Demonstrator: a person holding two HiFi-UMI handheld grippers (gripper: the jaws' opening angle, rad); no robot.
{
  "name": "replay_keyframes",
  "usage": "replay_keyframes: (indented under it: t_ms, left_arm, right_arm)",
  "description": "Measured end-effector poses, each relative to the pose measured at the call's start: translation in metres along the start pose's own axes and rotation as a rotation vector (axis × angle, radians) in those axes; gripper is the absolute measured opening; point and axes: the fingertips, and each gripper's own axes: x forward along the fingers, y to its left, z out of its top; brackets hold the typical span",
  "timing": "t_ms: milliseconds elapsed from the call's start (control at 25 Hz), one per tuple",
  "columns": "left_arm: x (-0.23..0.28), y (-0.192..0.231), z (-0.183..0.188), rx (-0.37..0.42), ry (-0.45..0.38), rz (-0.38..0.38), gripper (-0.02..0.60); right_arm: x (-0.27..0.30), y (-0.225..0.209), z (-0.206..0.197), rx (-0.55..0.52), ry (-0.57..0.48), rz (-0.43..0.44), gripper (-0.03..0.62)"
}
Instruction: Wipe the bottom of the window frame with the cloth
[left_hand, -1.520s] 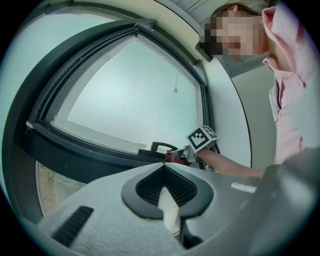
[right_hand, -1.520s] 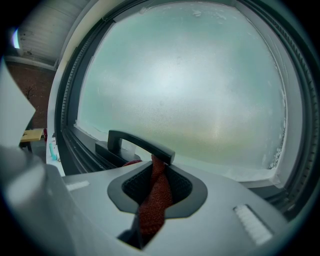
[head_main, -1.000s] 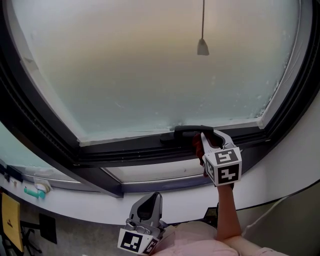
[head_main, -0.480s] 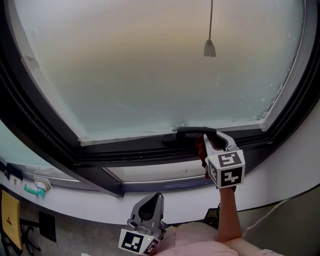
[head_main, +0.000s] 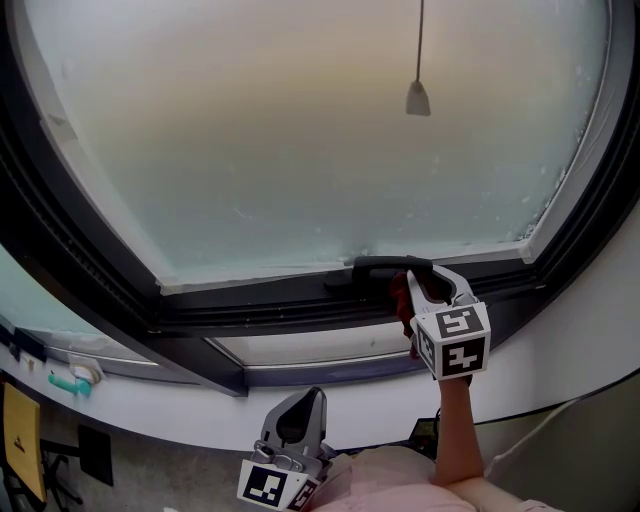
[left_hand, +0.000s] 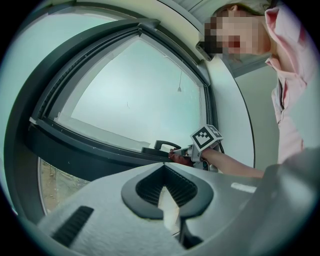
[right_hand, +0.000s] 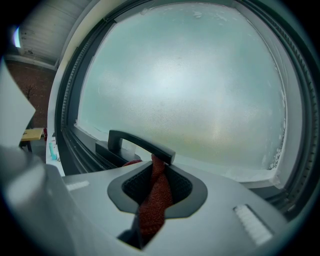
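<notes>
My right hand-held gripper (head_main: 410, 280) is clenched on the red cloth (right_hand: 154, 197). The cloth bunches past the jaw tips and appears pressed to the bottom of the window frame (head_main: 270, 300), just beside the right end of the black handle (right_hand: 141, 144). My left hand-held gripper (left_hand: 163, 172) hangs low, well apart from the frame, jaws closed on nothing. The rail's long axis runs left to right across the head view, and most of it lies left of the cloth. I judge the next stroke belongs to the right hand, sweeping along that line.
</notes>
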Motion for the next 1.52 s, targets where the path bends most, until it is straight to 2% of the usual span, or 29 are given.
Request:
replay_keyframes:
  t_ms: [360,520,680,880,1240,1520]
  left_arm:
    - [-0.002,0.002,0.000,-0.005,0.002,0.016,-0.003]
    - [-0.001,0.005,-0.001,-0.006,0.009,0.023,-0.003]
    - [-0.001,0.005,-0.012,0.012,0.058,0.007,-0.003]
    - [0.002,-0.002,-0.013,0.006,0.062,0.001,-0.003]
    - [-0.010,-0.009,-0.025,-0.025,0.081,0.042,-0.003]
    - [-0.019,-0.016,-0.022,-0.034,0.086,0.013,-0.003]
  right_arm:
    - [-0.001,-0.003,-0.002,0.008,0.022,0.037,0.066]
    - [-0.002,-0.010,-0.003,0.015,0.023,0.030,0.066]
    - [-0.003,-0.013,-0.004,0.020,0.025,0.024,0.066]
    - [-0.004,-0.013,-0.004,0.003,0.023,0.027,0.066]
    - [-0.008,-0.034,-0.010,-0.007,0.041,0.015,0.067]
    - [-0.009,-0.042,-0.011,-0.009,0.044,-0.002,0.066]
